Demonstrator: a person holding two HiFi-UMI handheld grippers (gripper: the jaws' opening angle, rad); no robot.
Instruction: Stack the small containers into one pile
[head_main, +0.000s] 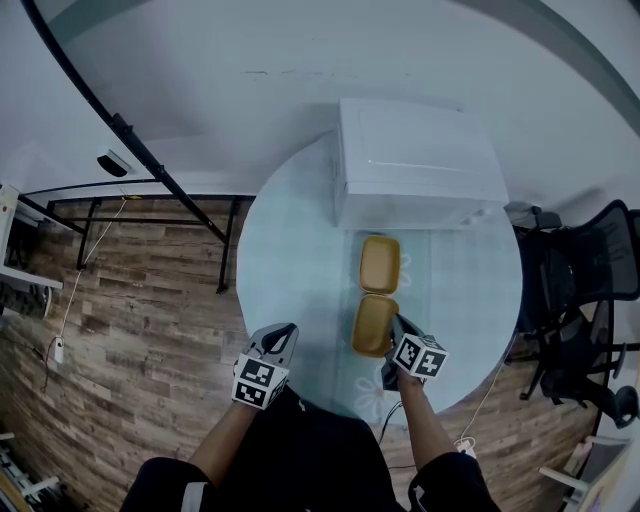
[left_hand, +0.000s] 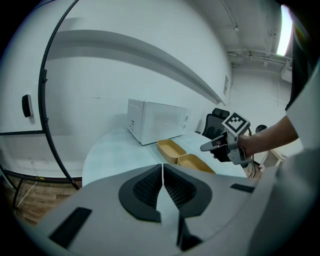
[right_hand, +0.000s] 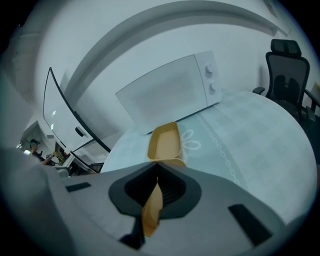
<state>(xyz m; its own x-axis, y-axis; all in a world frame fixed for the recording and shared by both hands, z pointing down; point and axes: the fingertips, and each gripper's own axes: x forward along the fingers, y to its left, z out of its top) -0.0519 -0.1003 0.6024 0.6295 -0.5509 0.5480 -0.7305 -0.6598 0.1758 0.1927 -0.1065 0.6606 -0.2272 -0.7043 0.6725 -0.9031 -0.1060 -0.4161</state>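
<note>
Presently right claw (head_main: 397, 325) grips nearer container (head_main: 372, 325) beside farther container (head_main: 380, 264).

The left gripper (head_main: 286, 332) and right gripper (head_main: 399, 323) are grey with black-and-white marker cubes (head_main: 259, 382); clothing (head_main: 310, 460) is black.

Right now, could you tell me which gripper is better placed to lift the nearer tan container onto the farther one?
Right. The right gripper is shut on the rim of the nearer tan rectangular container, beside the farther container; the left gripper is shut, empty, apart from both.
</note>
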